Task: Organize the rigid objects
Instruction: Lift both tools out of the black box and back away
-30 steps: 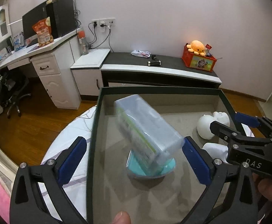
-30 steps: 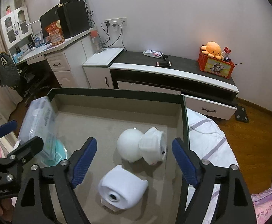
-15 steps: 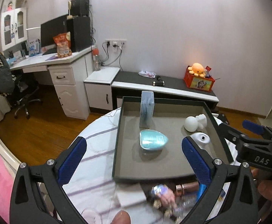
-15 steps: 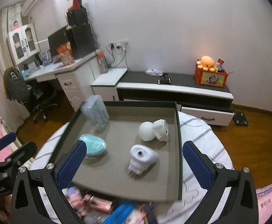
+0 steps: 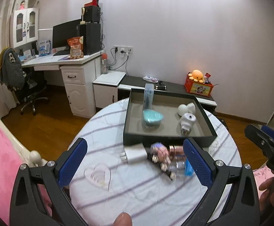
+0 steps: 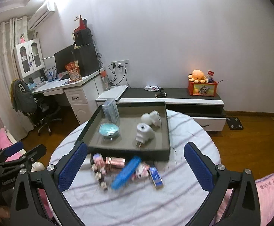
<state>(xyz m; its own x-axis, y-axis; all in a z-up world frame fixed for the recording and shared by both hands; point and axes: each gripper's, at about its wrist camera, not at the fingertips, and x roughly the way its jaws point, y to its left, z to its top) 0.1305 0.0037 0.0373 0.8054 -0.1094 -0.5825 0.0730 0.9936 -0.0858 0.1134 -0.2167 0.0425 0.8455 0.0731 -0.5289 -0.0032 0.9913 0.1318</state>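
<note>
Hand-held grippers, left [image 5: 135,161] and right [image 6: 134,164], both gape wide and empty above loose clutter [image 6: 126,171] on the worktop [image 6: 137,205] just before the tray [image 6: 125,148]; next pick probably wants one piece singled out.

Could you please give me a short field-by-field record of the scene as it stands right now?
surface: round table with striped cloth
tray: dark, at the table's far side
in tray: clear box upright, teal dish, white plug, white round device
outside tray: blurred pile of small items at its near wall
left gripper: open, empty
right gripper: open, empty
</note>
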